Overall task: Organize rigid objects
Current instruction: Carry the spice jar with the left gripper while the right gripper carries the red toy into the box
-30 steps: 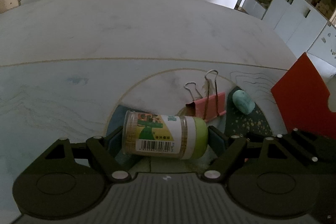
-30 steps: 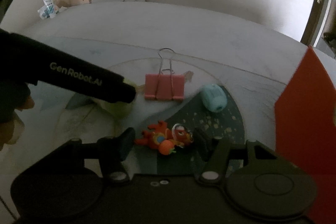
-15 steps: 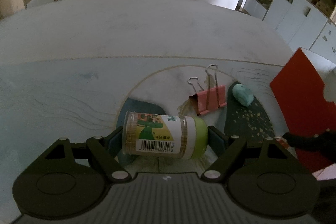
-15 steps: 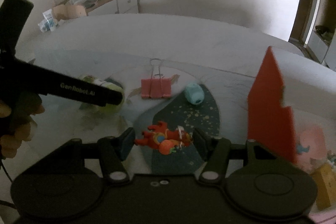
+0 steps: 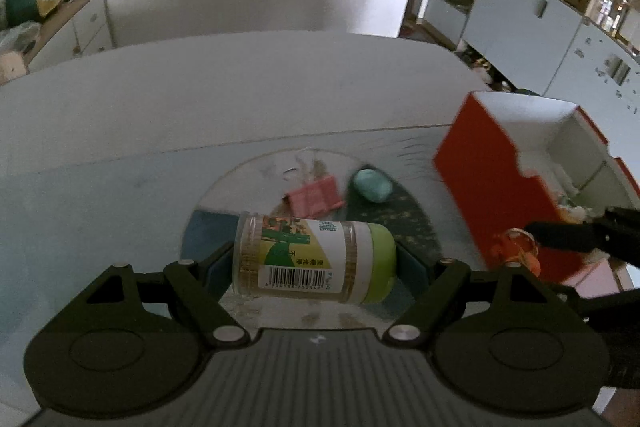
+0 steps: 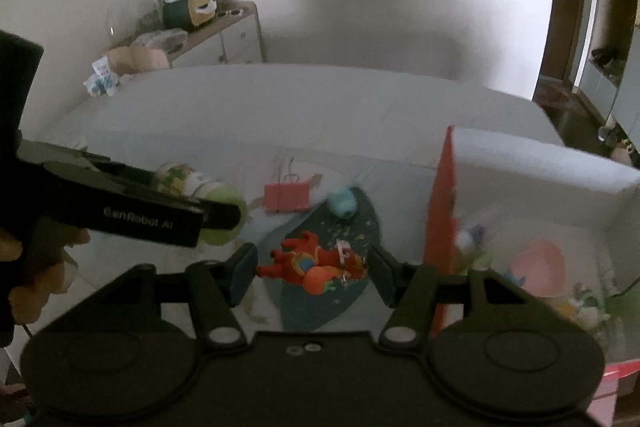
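Left gripper (image 5: pixel 316 259) clamps the green-capped jar (image 5: pixel 312 259) sideways; right gripper (image 6: pixel 312 267) grips the red toy figure (image 6: pixel 312 263) above the table (image 6: pixel 280 107)

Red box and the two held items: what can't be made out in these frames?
- Red box: left wrist view, contents cut off by its wall and the frame edge; right wrist view, contents blurred.
- Jar in the left gripper: label print too small.
- Orange toy in the right gripper: left wrist view, mostly hidden behind the gripper finger.
- Pink binder clip: handles blurred.
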Action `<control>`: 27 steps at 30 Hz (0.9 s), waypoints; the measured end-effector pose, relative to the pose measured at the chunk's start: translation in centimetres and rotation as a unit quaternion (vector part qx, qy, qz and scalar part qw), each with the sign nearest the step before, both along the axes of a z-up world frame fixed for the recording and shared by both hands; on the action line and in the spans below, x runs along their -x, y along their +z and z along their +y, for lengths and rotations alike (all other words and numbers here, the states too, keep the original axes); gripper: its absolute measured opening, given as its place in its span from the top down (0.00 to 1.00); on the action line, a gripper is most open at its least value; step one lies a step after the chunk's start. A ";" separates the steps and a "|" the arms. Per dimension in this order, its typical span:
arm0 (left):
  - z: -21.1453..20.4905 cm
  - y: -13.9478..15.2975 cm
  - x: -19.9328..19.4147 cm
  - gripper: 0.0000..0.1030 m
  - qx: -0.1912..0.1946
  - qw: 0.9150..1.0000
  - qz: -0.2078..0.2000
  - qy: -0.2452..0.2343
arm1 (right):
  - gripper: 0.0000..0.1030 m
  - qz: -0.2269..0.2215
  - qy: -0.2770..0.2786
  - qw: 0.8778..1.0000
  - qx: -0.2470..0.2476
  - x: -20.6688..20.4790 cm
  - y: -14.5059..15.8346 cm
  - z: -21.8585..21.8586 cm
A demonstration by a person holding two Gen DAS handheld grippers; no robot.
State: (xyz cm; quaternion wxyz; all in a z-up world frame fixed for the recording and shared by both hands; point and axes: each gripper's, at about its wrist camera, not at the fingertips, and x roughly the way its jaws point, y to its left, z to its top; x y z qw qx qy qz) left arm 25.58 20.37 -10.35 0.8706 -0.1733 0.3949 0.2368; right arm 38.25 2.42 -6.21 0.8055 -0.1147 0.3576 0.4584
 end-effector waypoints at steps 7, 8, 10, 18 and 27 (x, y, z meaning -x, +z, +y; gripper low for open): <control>-2.9 1.8 -1.3 0.19 -0.021 0.999 -0.008 -0.024 | 0.42 -0.025 -0.017 1.000 -0.004 -1.2 1.2 -2.8; -3.2 2.0 -1.5 0.19 -0.020 0.999 -0.009 -0.026 | 0.42 -0.028 -0.020 0.999 -0.004 -1.5 1.4 -3.2; -4.0 2.4 -2.0 0.19 -0.022 0.999 -0.012 -0.032 | 0.42 -0.031 -0.026 0.999 -0.004 -2.0 1.5 -3.9; -6.8 3.6 -4.8 0.19 -0.032 0.998 -0.019 -0.054 | 0.42 -0.038 -0.048 0.998 0.000 -4.1 1.3 -7.3; -9.4 4.2 -9.0 0.19 -0.038 0.996 -0.021 -0.076 | 0.42 -0.034 -0.067 0.997 0.012 -7.2 0.2 -11.0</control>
